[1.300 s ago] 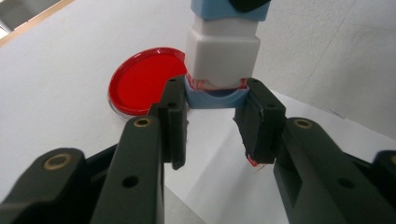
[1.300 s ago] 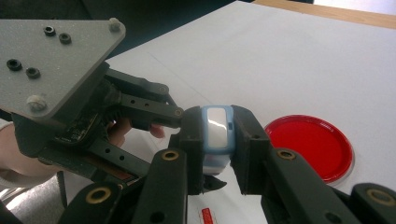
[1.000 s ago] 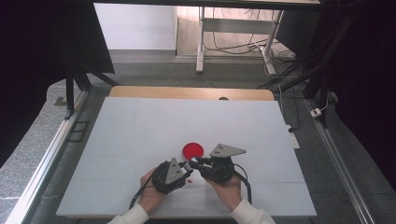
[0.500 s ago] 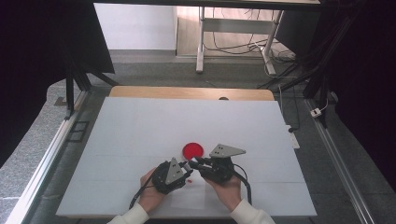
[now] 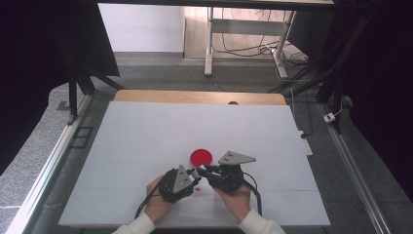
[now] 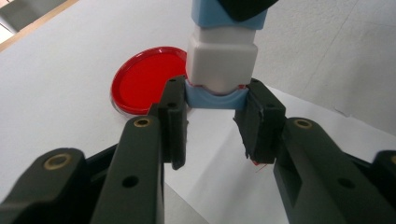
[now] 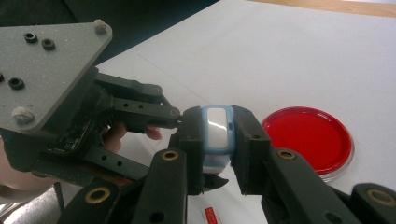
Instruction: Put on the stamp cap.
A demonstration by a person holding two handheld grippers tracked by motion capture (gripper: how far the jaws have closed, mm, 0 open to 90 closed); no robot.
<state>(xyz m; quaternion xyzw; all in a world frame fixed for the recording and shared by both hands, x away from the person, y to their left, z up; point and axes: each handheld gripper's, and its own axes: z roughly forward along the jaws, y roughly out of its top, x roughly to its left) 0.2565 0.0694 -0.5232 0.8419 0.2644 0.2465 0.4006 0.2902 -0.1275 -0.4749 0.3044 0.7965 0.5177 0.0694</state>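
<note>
From the high view, the left gripper (image 5: 194,174) and right gripper (image 5: 203,169) meet nose to nose at the table's (image 5: 146,131) six o'clock edge, a glossy red dish (image 5: 200,156) at twelve o'clock from them. In the left gripper view, its jaws clamp the blue end of a boxy, rounded white-and-blue plastic block (image 6: 222,65). In the right gripper view, the jaws pinch the block's opposite blue end.

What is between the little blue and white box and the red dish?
Nothing visible. Both tools grip the box, the left tool at one blue end, the right tool at the other. The dish lies just beyond on bare white table.
</note>
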